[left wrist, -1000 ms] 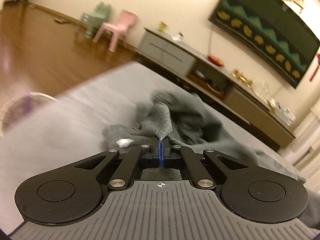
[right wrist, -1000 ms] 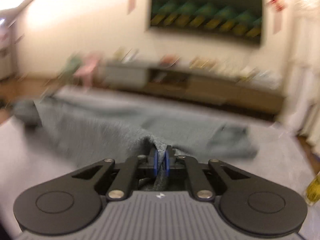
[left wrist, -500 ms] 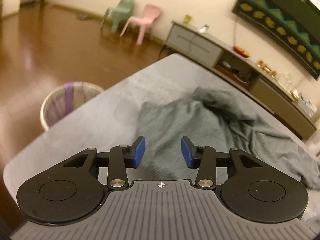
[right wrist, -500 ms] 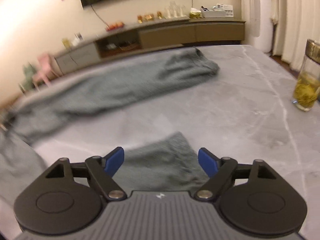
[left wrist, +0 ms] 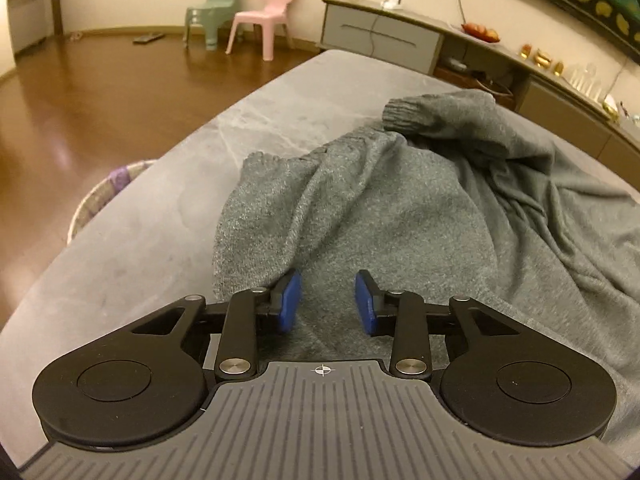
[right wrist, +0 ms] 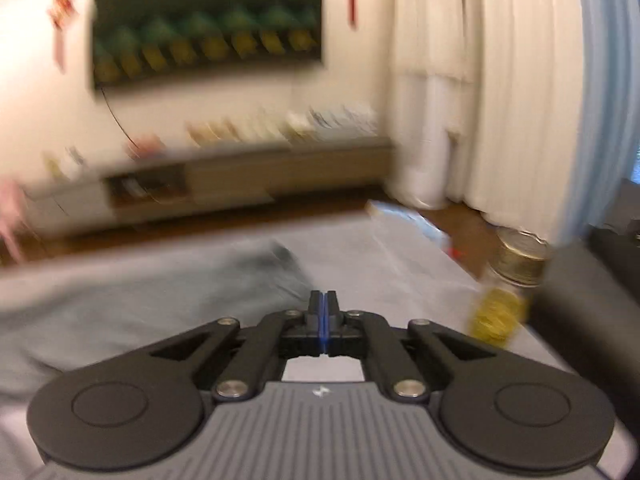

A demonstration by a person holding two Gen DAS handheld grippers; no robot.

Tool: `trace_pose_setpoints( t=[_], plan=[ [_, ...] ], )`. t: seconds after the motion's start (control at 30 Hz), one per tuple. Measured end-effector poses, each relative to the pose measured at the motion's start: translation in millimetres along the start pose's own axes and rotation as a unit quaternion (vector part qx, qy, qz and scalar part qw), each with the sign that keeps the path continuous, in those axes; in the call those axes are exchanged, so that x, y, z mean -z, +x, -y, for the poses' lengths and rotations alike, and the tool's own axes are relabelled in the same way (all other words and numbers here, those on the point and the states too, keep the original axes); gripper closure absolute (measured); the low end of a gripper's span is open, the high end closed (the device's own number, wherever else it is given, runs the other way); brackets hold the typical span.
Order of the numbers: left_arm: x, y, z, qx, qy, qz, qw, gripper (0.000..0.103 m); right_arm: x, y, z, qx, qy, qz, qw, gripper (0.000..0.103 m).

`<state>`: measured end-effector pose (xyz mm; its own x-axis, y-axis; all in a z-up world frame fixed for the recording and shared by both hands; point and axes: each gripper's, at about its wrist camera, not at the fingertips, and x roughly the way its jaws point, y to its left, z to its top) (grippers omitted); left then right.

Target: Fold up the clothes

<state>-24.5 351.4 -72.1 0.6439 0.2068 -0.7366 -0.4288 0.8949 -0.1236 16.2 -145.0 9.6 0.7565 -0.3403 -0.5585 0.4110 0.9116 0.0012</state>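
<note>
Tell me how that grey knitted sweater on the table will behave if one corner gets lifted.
The grey knitted sweater probably droops limply: it already lies in soft folds. Its ribbed cuff will likely trail behind. The fuzzy knit shouldn't slip easily.

Right gripper point(right wrist: 324, 322) closing, nothing between its jaws — blurred grey sweater point(right wrist: 140, 300) beyond.

Grey knit sweater point(left wrist: 400, 208), rumpled on grey table; cuffed sleeve folded across
</note>
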Motion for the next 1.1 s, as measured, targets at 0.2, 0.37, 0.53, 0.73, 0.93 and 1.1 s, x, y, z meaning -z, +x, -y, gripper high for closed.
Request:
trace_pose_setpoints(
  t=[0.2,0.37,0.53,0.73,0.93,1.1],
  plan=[
    [0,-20,6,0.018,0.000,0.014,0.9997,0.065,68,49,-30,-0.121,-0.057,-0.146,0.980,0.029],
    [-9,-27,46,0.042,0.083,0.034,0.9950,0.059,88,60,-70,-0.146,-0.145,-0.176,0.963,0.075],
    [-10,8,43,0.002,0.076,0.002,0.9971,0.064,39,17,-29,-0.159,-0.021,-0.084,0.984,0.094],
    [-9,21,25,-0.011,0.070,0.000,0.9975,0.065,36,75,32,-0.031,0.072,-0.175,0.982,0.048],
    [-7,19,21,-0.009,0.080,0.001,0.9968,0.064,40,22,34,-0.077,-0.069,-0.127,0.987,0.041],
    [-7,18,24,-0.008,0.081,0.003,0.9967,0.062,69,-20,-5,-0.168,-0.315,-0.133,0.924,0.030]
  ],
)
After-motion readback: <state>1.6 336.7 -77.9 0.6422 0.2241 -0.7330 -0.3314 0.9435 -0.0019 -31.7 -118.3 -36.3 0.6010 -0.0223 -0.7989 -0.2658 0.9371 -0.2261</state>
